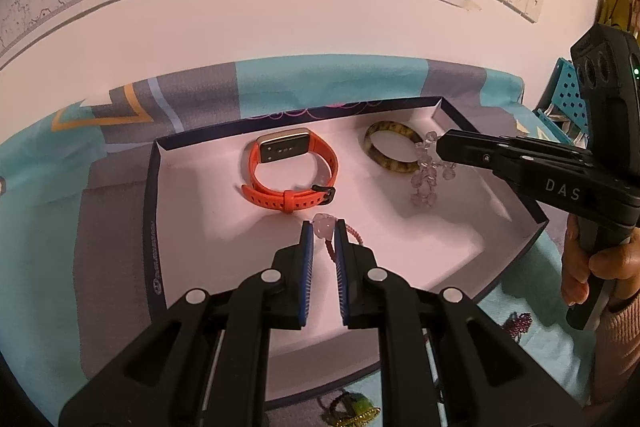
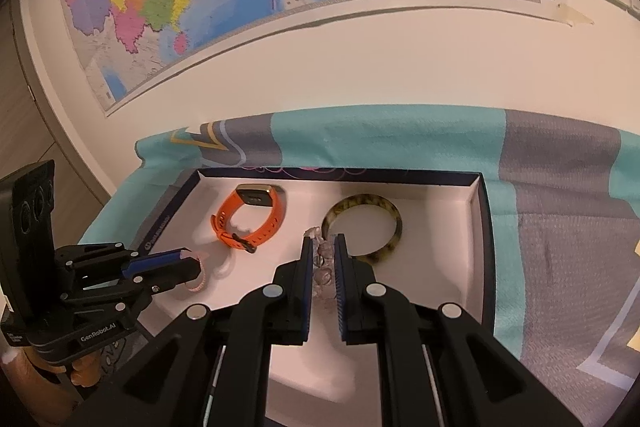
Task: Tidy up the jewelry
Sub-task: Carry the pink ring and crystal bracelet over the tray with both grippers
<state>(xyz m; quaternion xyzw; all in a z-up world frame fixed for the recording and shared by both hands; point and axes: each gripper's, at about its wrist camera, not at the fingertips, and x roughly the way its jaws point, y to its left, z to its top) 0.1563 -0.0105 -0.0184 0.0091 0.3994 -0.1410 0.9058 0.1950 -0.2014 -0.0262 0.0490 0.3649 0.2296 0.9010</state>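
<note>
Your left gripper's fingers (image 1: 306, 247) hide most of the pink woven cord bracelet (image 1: 352, 233); the green-and-gold trinket (image 1: 352, 411) is cut off at the frame's bottom edge.

The left gripper (image 1: 324, 229) pinches a pink corded bracelet (image 1: 325, 230) between its fingertips over the white tray (image 1: 192, 195). Just beyond them lies an orange watch (image 1: 292, 171); farther right, the right gripper (image 1: 440, 147) grips a clear bead bracelet (image 1: 428, 179) beside a mottled bangle (image 1: 394, 151).

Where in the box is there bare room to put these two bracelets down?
Bare floor lies along the box near wall, in front of the watch and toward the left wall. The right end is crowded: the bangle lies there. The left tool holds the pink bracelet, the right tool the crystal bracelet.
</note>
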